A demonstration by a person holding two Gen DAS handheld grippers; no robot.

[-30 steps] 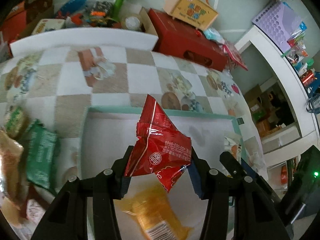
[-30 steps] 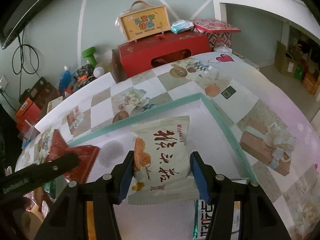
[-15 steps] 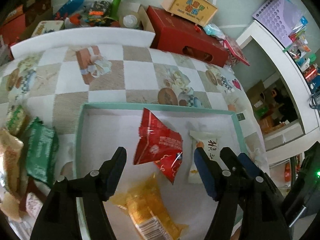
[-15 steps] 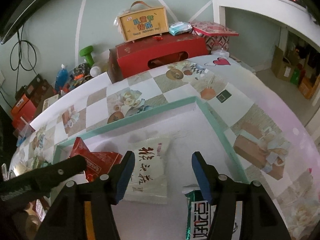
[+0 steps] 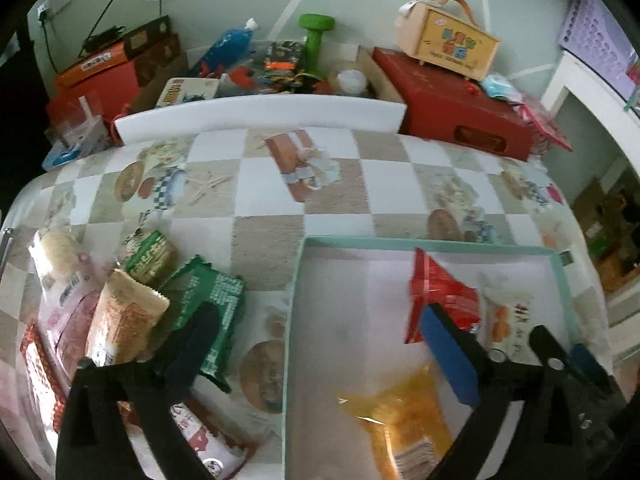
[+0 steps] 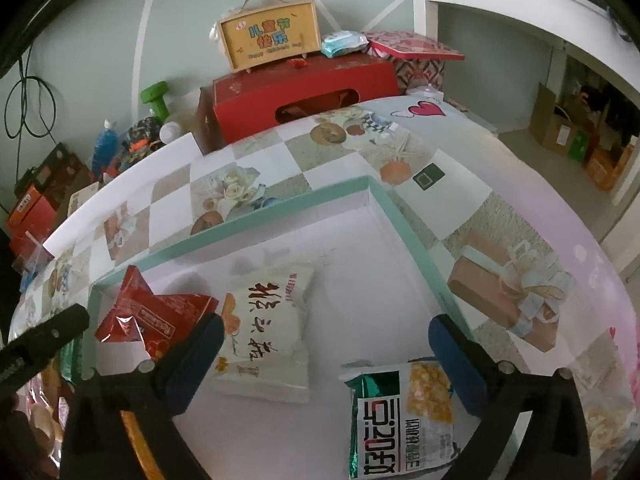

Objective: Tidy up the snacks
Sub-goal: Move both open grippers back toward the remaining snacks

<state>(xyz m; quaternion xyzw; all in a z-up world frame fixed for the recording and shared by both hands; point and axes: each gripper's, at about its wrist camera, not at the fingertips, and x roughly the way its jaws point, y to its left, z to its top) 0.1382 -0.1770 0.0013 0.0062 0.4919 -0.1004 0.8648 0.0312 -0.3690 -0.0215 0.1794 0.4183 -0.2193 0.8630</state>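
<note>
Left gripper (image 5: 320, 356): jaws spread wide, nothing held, straddling the left wall of the teal-rimmed tray (image 5: 294, 280). Loose snack pile (image 5: 120, 304) sits on the tablecloth at lower left of the left wrist view, outside the tray; the green packet (image 5: 212, 300) lies nearest, right at the left finger, its long axis running roughly up-frame and tilted a little right. Right gripper (image 6: 324, 360): jaws also wide apart and empty, above the tray floor. In the tray: red packet (image 6: 152, 312), white packet (image 6: 268, 332), green-and-white corn packet (image 6: 404, 420), and an orange packet (image 5: 400, 420). Judgement: left hand is far nearer the pile; next pick likely the green packet, jaws needing a shift left.
</note>
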